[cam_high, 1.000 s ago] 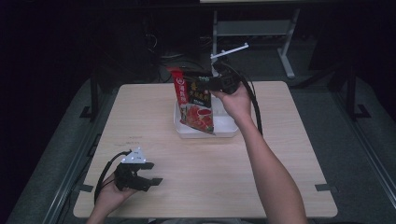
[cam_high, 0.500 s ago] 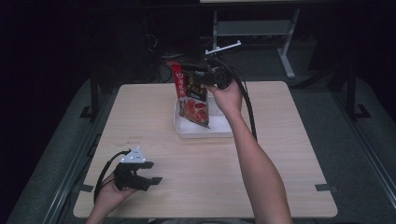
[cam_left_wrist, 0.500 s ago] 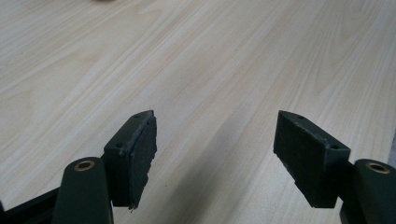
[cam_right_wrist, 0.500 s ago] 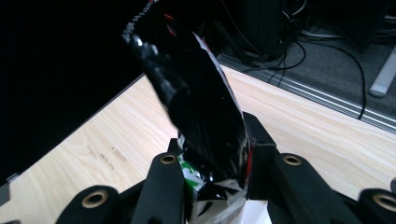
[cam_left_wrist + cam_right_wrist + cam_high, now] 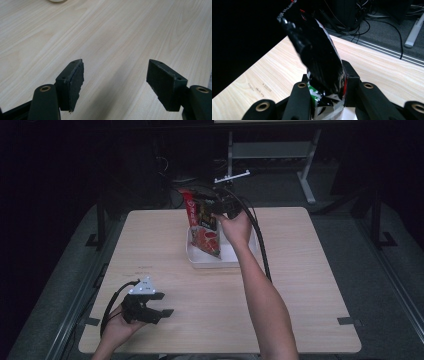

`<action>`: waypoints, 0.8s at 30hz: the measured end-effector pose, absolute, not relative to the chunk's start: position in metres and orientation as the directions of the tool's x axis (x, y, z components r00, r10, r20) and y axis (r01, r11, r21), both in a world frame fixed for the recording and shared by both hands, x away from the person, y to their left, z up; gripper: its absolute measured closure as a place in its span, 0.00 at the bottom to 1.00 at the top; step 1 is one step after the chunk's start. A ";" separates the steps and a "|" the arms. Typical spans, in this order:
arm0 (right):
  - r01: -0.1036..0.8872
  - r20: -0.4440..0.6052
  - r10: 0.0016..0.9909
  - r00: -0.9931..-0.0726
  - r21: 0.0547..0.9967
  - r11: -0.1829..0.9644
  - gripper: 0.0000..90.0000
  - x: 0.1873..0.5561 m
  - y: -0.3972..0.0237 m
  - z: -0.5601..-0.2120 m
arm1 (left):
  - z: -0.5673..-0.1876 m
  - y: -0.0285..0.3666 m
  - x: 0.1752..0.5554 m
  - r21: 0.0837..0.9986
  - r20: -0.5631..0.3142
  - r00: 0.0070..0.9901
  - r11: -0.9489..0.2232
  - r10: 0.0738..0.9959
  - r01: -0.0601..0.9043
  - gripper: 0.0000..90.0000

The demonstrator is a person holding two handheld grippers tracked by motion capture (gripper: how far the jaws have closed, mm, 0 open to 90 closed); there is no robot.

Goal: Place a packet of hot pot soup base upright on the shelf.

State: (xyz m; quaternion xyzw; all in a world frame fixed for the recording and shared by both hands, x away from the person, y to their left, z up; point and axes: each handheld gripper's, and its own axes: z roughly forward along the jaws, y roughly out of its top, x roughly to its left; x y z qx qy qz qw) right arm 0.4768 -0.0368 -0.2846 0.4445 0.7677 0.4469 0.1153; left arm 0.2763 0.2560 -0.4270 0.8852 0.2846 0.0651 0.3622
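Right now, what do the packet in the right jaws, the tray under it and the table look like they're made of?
Packet: glossy printed film, probably plastic or foil laminate; it shines and crinkles in the right gripper.
Tray: smooth white, likely plastic; material not certain.
Table: pale wood grain, matte, possibly laminate.

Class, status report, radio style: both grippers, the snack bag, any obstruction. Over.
Right gripper shut on red-and-black foil snack bag, bag's lower end over the white rectangular tray. Left gripper open, over bare light wooden table. Nothing in the way.
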 end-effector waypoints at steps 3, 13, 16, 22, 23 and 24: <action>0.577 0.218 0.790 -0.574 0.791 0.201 0.81 0.478 -0.035 -0.289 | -0.427 0.256 0.276 0.678 -0.094 0.829 -0.574 0.551 0.458 0.33; 0.586 0.224 0.798 -0.559 0.788 0.188 0.81 0.483 -0.035 -0.306 | -0.427 0.256 0.276 0.679 -0.091 0.830 -0.576 0.550 0.456 0.33; 0.586 0.220 0.801 -0.557 0.787 0.192 0.81 0.484 -0.034 -0.311 | -0.427 0.256 0.277 0.677 -0.091 0.831 -0.578 0.548 0.455 0.33; 0.587 0.215 0.807 -0.550 0.787 0.190 0.78 0.484 -0.033 -0.321 | -0.427 0.255 0.276 0.679 -0.093 0.831 -0.575 0.548 0.456 0.33; 0.587 0.215 0.807 -0.550 0.787 0.190 0.78 0.484 -0.033 -0.321 | -0.427 0.256 0.276 0.677 -0.093 0.832 -0.578 0.547 0.456 0.33; 0.597 0.222 0.799 -0.558 0.777 0.201 0.77 0.485 -0.033 -0.324 | -0.427 0.256 0.277 0.675 -0.093 0.833 -0.580 0.546 0.455 0.33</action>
